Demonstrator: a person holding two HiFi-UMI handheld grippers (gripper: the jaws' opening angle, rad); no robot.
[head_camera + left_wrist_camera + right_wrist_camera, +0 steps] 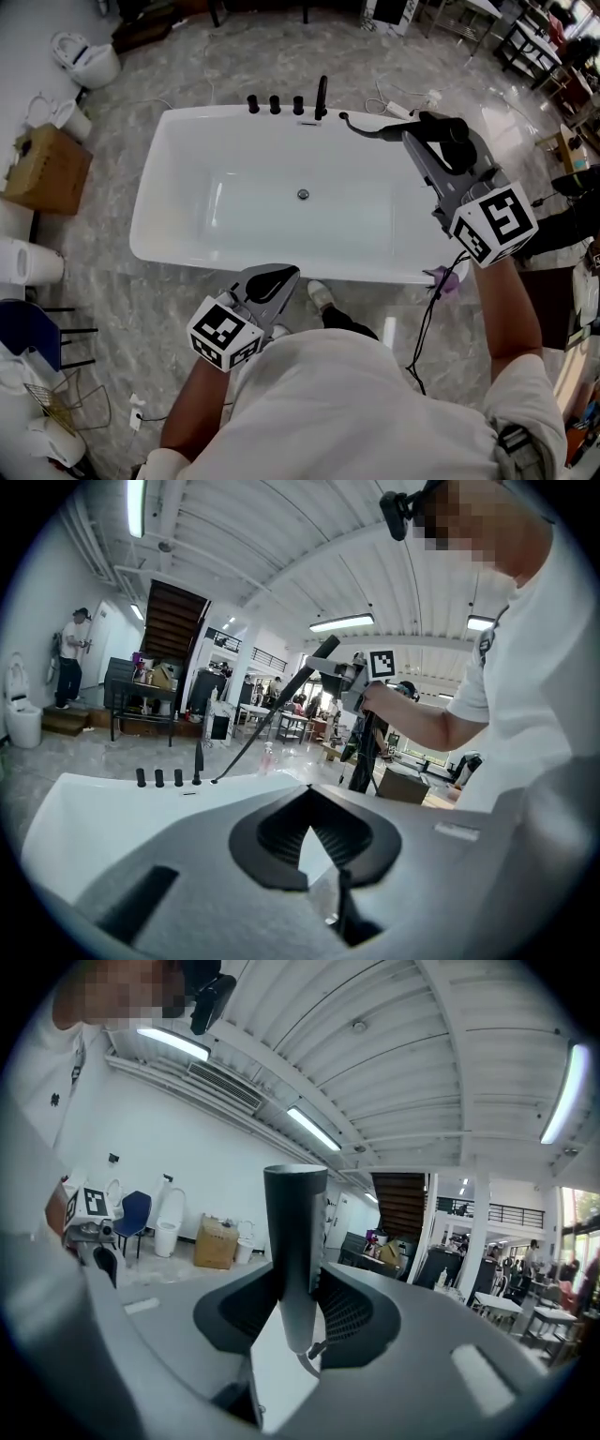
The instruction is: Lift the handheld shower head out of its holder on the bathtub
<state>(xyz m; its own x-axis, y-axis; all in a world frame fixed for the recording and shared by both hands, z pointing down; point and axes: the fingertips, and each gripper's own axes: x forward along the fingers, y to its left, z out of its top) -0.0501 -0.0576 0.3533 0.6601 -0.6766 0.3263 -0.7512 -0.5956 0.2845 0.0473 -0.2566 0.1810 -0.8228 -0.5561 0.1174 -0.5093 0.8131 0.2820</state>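
Gripping shower head (294,1241) w/ R tongs (439,131), clenched tight: dark round handle squeezed btwn both pads (347,1312), upright, top end poking well past the tips. Holding it in the air, clear of the rim of the bathtub (187,178), w/ tub's far R corner below R tongs. Can see hose (267,718) running from under R tongs down to tub rim, ending just beside spout (322,97) and the 3 knobs (275,103). Got L tongs (279,275) clenched on nothing, pad tips touching, just white tub visible thru small gap behind them. Holding them low at near side of tub, well apart from R tongs & shower head. Looking along L tongs: knobs & spout far ahead across tub, R tongs w/ marker cube (381,663) up and to the R of those.
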